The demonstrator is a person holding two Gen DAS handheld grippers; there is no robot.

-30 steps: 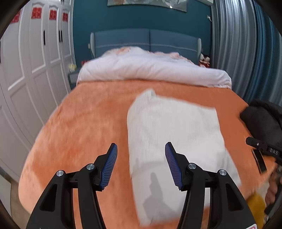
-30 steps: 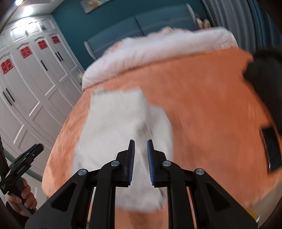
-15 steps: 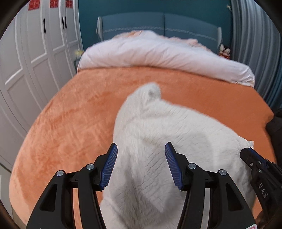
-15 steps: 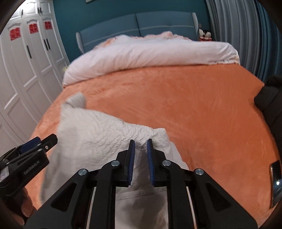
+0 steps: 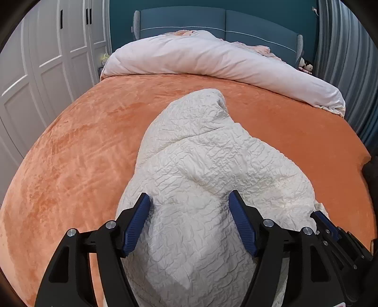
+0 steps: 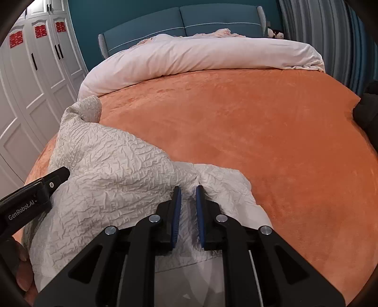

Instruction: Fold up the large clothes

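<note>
Bedroom w/ a deep teal back wall [image 5: 118,14]. Padded blue headboard [image 6: 184,21], two panels w/ pale piping. Bed covered by an orange plush blanket [image 6: 271,132]; white duvet [image 5: 212,59] bunched along the head end. White panelled wardrobe [image 6: 35,78] at left, black handles, red paper cutouts [image 6: 40,31] on upper doors. Grey-blue pleated curtains [image 5: 342,47] at right. Even indoor light.

Cream crinkled garment [image 5: 200,179], orange bedspread [image 5: 78,151]
</note>
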